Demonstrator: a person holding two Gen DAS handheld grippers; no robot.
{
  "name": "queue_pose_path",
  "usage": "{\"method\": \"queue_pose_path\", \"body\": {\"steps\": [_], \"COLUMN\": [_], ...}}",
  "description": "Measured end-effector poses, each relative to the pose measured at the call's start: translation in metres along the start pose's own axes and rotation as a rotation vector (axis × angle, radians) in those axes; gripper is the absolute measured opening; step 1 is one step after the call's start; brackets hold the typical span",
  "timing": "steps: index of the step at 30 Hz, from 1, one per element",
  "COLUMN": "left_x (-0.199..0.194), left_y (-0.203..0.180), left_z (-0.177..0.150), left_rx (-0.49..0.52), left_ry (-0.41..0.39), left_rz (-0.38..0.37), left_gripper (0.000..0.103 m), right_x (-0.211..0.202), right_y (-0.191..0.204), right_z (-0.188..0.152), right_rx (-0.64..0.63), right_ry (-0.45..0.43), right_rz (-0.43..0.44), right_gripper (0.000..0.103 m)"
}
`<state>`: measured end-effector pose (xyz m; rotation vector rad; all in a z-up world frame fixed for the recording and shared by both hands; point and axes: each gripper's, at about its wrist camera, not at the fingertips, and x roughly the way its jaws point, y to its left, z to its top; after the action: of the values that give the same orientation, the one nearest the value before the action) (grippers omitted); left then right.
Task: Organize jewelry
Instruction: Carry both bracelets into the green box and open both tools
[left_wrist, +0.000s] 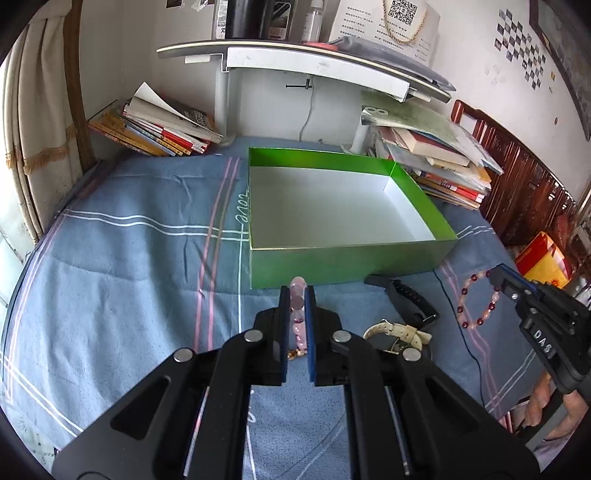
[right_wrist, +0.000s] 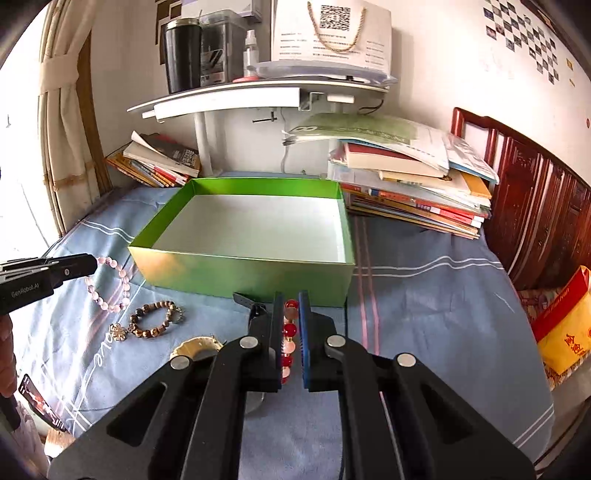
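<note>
Left gripper (left_wrist: 297, 295), fingers nearly closed, pinches a pale pink bead bracelet (left_wrist: 297, 300) that hangs clear of the blue checked bedspread (left_wrist: 129, 258). The open, empty green cardboard box (left_wrist: 343, 258) lies just ahead of both. Right gripper (right_wrist: 290, 302), likewise narrowed, grips a red-and-peach bead bracelet (right_wrist: 289, 330) and looks marginally nearer.
</note>
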<state>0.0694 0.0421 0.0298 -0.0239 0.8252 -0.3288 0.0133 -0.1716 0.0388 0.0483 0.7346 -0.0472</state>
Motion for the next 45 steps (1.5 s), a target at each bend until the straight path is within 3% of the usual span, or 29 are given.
{"method": "queue_pose_path", "body": {"steps": [10, 18, 24, 28, 35, 36, 37, 39, 42, 45], "left_x": [0.011, -0.003, 0.014, 0.049, 0.109, 0.113, 0.112, 0.1, 0.066, 0.04], "left_y": [0.006, -0.001, -0.004, -0.003, -0.005, -0.006, -0.006, -0.006, 0.001, 0.013], "left_z": [-0.003, 0.036, 0.08, 0.094, 0.083, 0.081, 0.079, 0.073, 0.055, 0.024], "left_rx": [-0.02, 0.025, 0.041, 0.046, 0.052, 0.055, 0.059, 0.068, 0.049, 0.005], "left_ry": [0.044, -0.035, -0.074, -0.056, 0.063, 0.074, 0.074, 0.057, 0.002, -0.016], "left_rz": [0.006, 0.04, 0.07, 0.094, 0.107, 0.109, 0.11, 0.115, 0.139, 0.202], "left_gripper": [0.008, 0.008, 0.008, 0.008, 0.008, 0.009, 0.009, 0.022, 0.048, 0.049], "right_x": [0.027, -0.001, 0.021, 0.071, 0.127, 0.127, 0.124, 0.107, 0.075, 0.049], "right_y": [0.007, 0.007, 0.007, 0.007, 0.011, 0.011, 0.011, 0.009, 0.005, -0.002], "right_z": [-0.012, 0.052, 0.095, 0.1, 0.082, 0.08, 0.079, 0.075, 0.064, 0.043], "right_rx": [0.004, -0.035, -0.014, 0.006, 0.012, 0.012, 0.013, 0.017, 0.003, 0.017], "right_ry": [0.082, -0.057, -0.101, -0.028, 0.098, 0.103, 0.105, 0.07, 0.026, 0.025], "right_rz": [0.051, 0.079, 0.062, 0.032, 0.023, 0.021, 0.021, 0.036, 0.016, 0.033], "right_gripper": [0.008, 0.008, 0.008, 0.008, 0.008, 0.015, 0.031, 0.055, 0.057, 0.057]}}
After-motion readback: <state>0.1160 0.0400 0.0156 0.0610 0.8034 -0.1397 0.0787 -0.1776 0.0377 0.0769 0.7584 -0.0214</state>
